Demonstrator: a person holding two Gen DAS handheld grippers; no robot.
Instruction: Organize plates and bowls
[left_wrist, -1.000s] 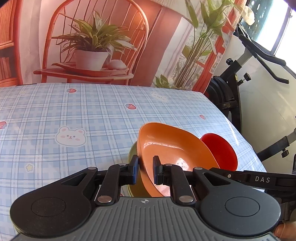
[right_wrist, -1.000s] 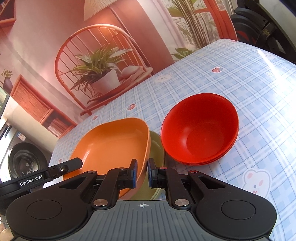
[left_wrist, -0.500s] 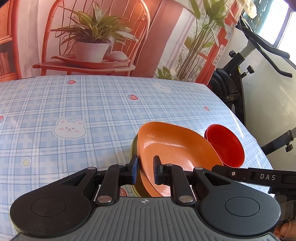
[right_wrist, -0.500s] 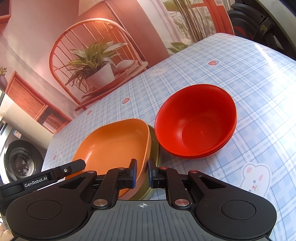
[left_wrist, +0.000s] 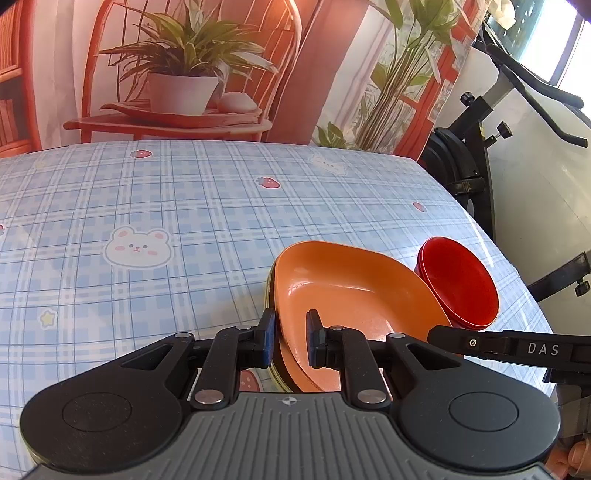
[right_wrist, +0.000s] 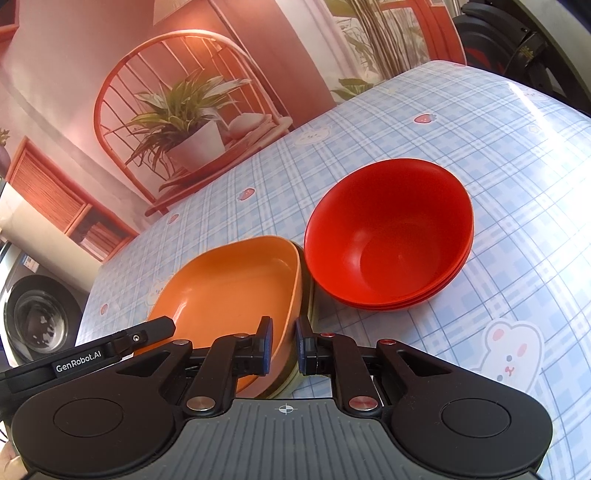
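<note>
Tongs (left_wrist: 290, 338) unmoved on orange plate (left_wrist: 343, 291) rims.

- The left gripper (left_wrist: 289, 338), low at frame centre, angles downward, its jaws pinched close on the plates' rim.
- The right gripper (right_wrist: 283, 341), also low centre, tilts downward, jaws likewise clamped.
- Fingertips (left_wrist: 574, 458) show at the lower right corner.
</note>
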